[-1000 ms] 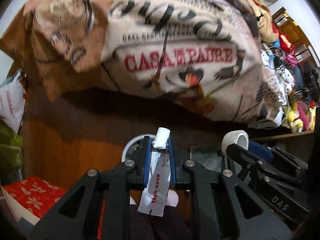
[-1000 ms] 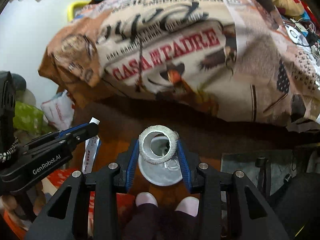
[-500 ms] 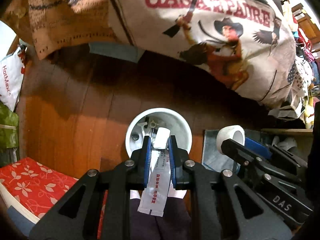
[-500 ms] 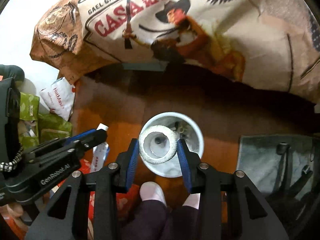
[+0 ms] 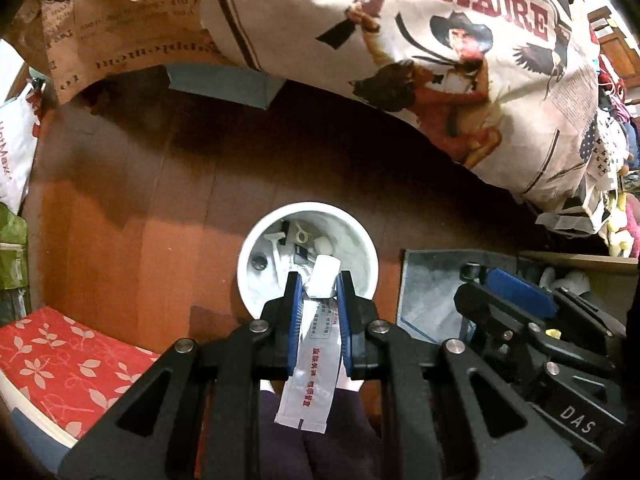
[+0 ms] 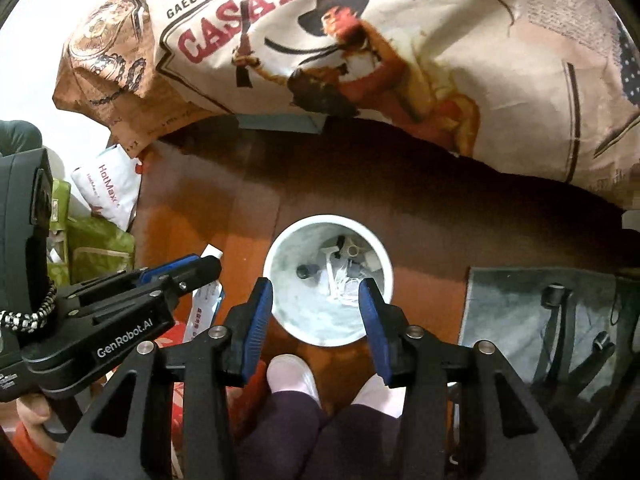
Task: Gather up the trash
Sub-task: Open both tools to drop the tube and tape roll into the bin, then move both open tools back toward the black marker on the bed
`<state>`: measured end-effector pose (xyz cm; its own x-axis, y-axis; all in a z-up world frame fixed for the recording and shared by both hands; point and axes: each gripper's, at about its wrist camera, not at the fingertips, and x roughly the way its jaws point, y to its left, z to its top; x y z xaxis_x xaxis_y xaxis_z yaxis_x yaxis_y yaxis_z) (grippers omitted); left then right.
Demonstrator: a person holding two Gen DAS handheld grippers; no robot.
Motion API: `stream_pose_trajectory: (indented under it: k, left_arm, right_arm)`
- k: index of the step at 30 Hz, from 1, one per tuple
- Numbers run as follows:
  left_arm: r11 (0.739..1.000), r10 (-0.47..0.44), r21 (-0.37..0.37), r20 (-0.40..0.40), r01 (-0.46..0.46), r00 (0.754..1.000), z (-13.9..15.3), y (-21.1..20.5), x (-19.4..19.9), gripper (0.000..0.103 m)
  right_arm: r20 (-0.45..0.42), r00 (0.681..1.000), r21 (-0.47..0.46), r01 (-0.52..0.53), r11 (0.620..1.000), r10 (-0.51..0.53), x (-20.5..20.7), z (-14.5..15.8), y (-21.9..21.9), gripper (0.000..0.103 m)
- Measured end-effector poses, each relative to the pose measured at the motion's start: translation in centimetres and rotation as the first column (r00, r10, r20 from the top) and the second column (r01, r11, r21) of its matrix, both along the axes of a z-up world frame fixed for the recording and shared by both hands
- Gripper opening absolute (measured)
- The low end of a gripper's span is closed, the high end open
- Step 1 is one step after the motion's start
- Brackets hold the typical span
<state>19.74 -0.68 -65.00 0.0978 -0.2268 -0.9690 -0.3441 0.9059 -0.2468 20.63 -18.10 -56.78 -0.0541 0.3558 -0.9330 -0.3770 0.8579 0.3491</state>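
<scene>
A: What's in the left hand-held gripper (image 5: 318, 294)?

B: Its 2 blue ribbed pads pinch a flat white ointment tube (image 5: 312, 360) with a rounded cap and red print. The crimped tail hangs back between the black arms. It hangs above the near rim of the bin.

A: And the right hand-held gripper (image 6: 316, 302)?

B: Its jaws are opening, with nothing between them, only a clear view down into the white round bin (image 6: 384, 260).

A: What's inside the bin?

B: Small pale plastic scraps and a dark cap; too jumbled to name. The bin stands on a glossy brown wooden floor (image 5: 140, 220).

A: Beyond that?

B: A printed cotton bedspread (image 5: 460, 40) with a cowboy figure droops over the bed edge, hiding what's underneath. A grey mat (image 6: 520, 304) lies right of the bin, a red floral box (image 5: 60, 360) left, cut off by the frame. The person's pale slippers (image 6: 290, 372) peek out below.
</scene>
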Motion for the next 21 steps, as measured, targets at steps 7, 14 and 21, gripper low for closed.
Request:
stream_pose_trajectory:
  k: [7, 14, 21]
  left_arm:
    - [1.000, -0.002, -0.024, -0.060, 0.001, 0.998, -0.8, -0.5, 0.2, 0.017]
    - [0.999, -0.041, 0.006, -0.032, 0.041, 0.999, 1.8, -0.4, 0.0, 0.017]
    - [0.995, -0.076, 0.069, 0.088, 0.070, 0.993, 8.9, 0.8, 0.9, 0.017]
  right_arm:
    - [0.014, 1.000, 0.003, 0.006, 1.000, -0.006, -0.1, 0.9, -0.1, 0.041]
    - [0.035, 0.999, 0.002, 0.004, 1.000, -0.004, -0.5, 2.4, 0.2, 0.041]
    - [0.101, 0.995, 0.022, 0.018, 1.000, -0.020, 0.1, 7.2, 0.8, 0.041]
